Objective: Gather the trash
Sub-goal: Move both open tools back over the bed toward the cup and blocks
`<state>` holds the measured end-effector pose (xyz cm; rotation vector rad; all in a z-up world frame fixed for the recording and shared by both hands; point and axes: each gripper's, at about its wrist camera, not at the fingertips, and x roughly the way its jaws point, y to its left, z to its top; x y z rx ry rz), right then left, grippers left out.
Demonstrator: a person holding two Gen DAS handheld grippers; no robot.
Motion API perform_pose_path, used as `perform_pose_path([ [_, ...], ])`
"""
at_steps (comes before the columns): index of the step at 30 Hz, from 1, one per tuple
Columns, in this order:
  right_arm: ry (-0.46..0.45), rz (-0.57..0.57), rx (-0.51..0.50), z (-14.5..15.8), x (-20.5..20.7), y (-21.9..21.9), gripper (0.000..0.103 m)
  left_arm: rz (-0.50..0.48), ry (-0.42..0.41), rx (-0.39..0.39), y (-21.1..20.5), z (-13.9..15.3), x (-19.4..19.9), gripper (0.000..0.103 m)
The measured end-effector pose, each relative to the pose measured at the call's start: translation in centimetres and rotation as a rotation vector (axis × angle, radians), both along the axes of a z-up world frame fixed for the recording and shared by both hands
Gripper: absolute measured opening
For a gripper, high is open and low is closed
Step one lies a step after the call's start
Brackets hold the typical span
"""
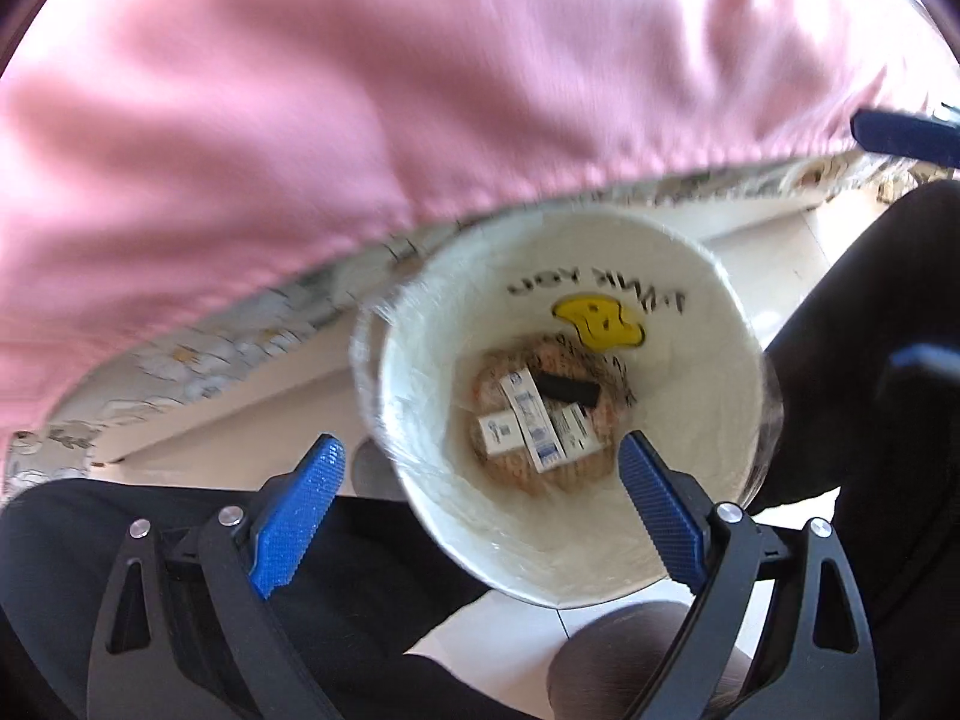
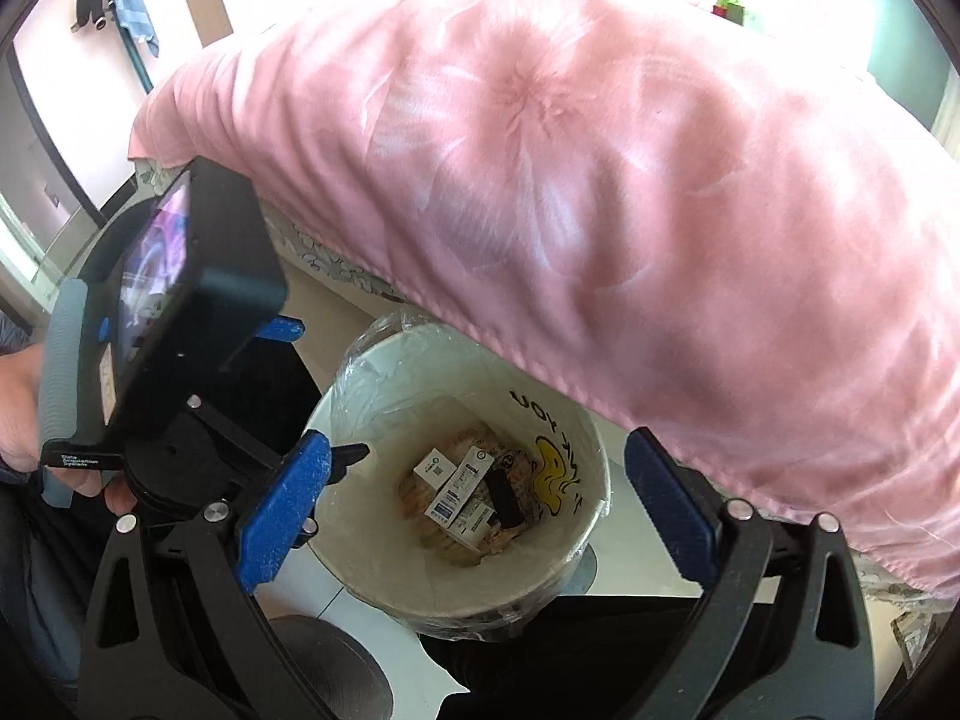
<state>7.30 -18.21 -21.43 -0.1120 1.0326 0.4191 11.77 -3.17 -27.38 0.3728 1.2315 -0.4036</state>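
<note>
Left claw [image 1: 477,468] and right claw [image 2: 480,495], both spread wide and empty, above the lined bin [image 2: 360,516] holding small boxes [image 2: 459,489], beside the bed's pink quilt [image 2: 600,180] edge.

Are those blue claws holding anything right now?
No. The left gripper and right gripper are both open and empty above the trash bin; the small boxes lie inside it.

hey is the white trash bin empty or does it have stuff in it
Not empty. The white trash bin holds small white boxes and a black item at the bottom, most of its depth unfilled.
</note>
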Motion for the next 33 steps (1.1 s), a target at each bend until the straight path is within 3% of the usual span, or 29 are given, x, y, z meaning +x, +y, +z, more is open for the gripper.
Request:
perform_pose_path([
  [15,-0.224,-0.121,0.104,9.3,-0.9,-3.6,0.096,0.042,-0.275,-0.080,1.9,12.2,2.1,0.095],
  [25,-0.293,-0.057,0.059,13.4,2.9,-7.3,0.096,-0.014,-0.374,-0.058,0.8,17.2,6.1,0.095],
  [33,-0.270,-0.038,0.029,16.0,8.2,-9.9,0.096,0.001,-0.406,-0.054,0.3,19.7,10.9,0.095],
])
